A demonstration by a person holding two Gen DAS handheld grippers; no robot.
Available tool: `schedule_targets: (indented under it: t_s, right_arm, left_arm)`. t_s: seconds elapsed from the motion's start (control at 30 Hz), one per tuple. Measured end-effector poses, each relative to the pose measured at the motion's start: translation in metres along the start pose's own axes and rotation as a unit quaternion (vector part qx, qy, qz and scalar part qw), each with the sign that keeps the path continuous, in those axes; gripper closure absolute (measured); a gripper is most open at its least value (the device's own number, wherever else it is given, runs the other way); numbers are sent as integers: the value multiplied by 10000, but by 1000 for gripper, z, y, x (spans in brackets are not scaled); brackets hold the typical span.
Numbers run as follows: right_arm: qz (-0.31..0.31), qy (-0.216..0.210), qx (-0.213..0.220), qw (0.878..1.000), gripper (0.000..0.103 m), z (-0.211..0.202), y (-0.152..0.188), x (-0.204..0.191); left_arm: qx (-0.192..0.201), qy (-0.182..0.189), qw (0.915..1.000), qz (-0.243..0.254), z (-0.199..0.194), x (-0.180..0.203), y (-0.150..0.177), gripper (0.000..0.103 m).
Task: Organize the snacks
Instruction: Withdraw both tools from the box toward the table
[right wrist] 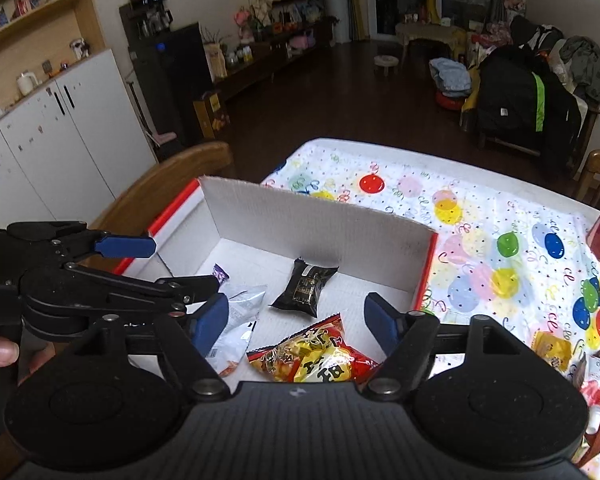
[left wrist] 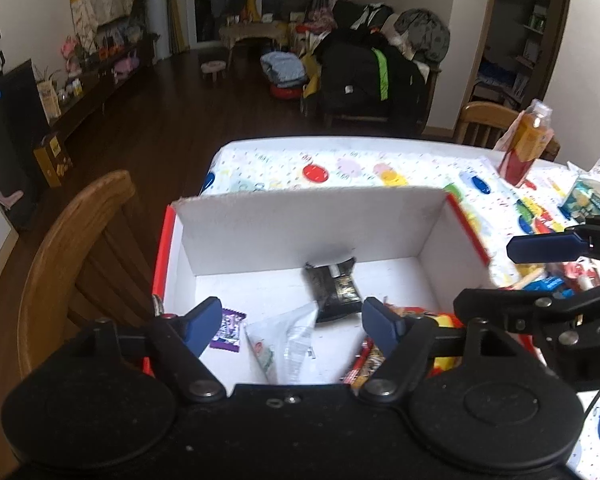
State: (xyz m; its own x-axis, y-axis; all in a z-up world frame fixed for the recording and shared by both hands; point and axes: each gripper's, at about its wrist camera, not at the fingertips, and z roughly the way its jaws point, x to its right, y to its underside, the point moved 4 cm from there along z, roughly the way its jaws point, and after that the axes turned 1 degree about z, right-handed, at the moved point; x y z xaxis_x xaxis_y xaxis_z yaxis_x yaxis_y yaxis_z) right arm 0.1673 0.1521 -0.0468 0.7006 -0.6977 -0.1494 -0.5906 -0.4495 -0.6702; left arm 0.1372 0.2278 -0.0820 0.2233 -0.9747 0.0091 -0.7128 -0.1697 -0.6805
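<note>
Right wrist view: your right gripper (right wrist: 296,322) hangs over the white box (right wrist: 312,216), fingers spread and empty above the red-yellow snack bag (right wrist: 312,356). The left gripper (left wrist: 290,326) is likewise spread and empty over the box. More snacks (left wrist: 568,276) lie on the bench right of the box. Risk: both grippers crowd the box; reaching out together may collide them or snag its wall.

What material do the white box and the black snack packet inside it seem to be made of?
The box looks like corrugated cardboard: matte white walls, fine ribs showing, a rough cut top edge, red outside. The black packet looks like glossy plastic or foil film: it shines, wrinkles, and has crimped sealed ends.
</note>
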Motion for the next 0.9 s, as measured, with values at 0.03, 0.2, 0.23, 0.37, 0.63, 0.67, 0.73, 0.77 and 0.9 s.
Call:
schedule_targets:
  t_s: [0.03,0.2,0.23,0.37,0.63,0.67,0.73,0.77,0.9]
  right_arm:
    - [29,-17,34,10000,27,-5,1,1]
    - [119,4,203,9997,20,-30,7,10]
    - [131,17,247,9996,19,-35,9,12]
    - [241,46,310,9992,19,-53,18,24]
    - [394,180,544,9976,19,-87,39,51]
    - [434,186,572,9972,19,-90,42,56]
    - [513,217,627,9965,19,-98,48,66]
    - [557,245,654,9960,19,-102,51,71]
    - [743,380,691,9941,18,-116,66,94]
  left_arm:
    - [50,20,10000,16,-4,4,0,25]
    - [234,85,9996,93,-20,21,-1,20]
    - [270,94,9995,105,-23,24,-1,19]
    - [419,144,9989,128,-32,38,-2,16]
    - [657,294,9969,309,-48,77,-5,11]
    - [671,336,9967,324,-49,83,-5,11]
    - [708,424,9959,357,-52,94,-5,9]
    - [735,448,9956,382,-53,101,-4,8]
    - [799,595,9940,452,-55,125,-2,4]
